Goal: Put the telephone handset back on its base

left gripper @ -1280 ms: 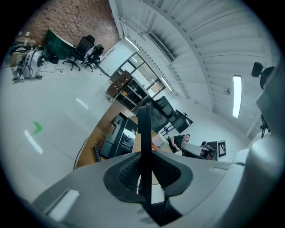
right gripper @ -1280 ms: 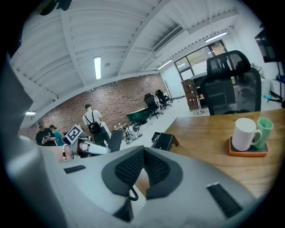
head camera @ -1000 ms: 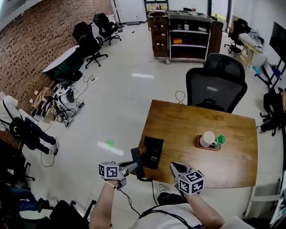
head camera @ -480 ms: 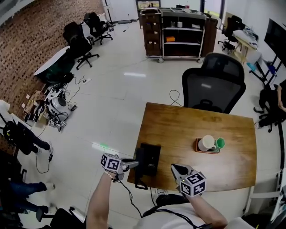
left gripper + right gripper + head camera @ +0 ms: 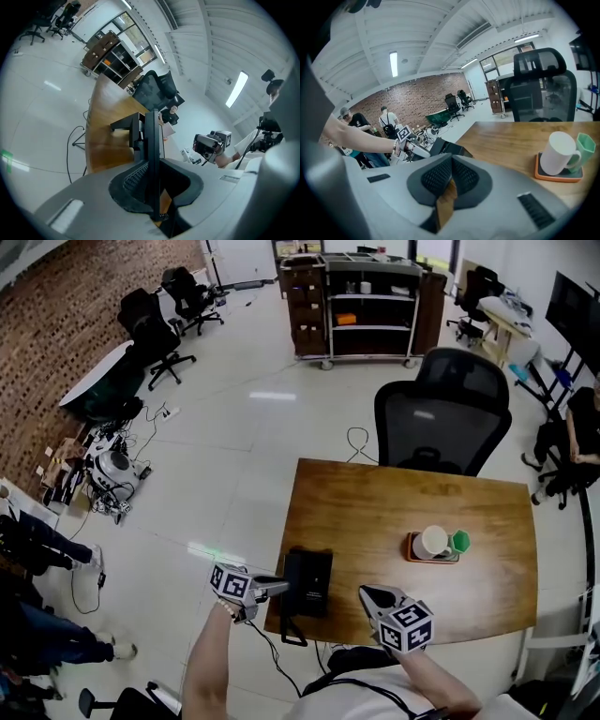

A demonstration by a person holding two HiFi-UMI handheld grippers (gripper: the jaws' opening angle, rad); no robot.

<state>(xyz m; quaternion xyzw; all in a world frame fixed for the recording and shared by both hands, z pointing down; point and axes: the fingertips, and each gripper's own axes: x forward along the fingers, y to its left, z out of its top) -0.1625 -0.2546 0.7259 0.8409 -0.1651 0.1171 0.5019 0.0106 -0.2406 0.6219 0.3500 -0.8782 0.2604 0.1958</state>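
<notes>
Your left claw (image 5: 278, 586) is clamped on the slim black telephone handset (image 5: 152, 133).
You hold it at the left side of the black rectangular telephone base (image 5: 317, 570), at the brown wooden surface's (image 5: 394, 502) near-left corner; your right claw (image 5: 373, 597) hovers empty, jaws together.

Matt black plastic handset (image 5: 152, 140) beside a smooth, lightly glossy wooden table (image 5: 403, 512).

From my head view the handset (image 5: 292, 620) covers the left side of the base (image 5: 317, 577), so I can't tell whether they touch. The green cup (image 5: 460, 541) is half hidden behind the white mug (image 5: 432, 541).
</notes>
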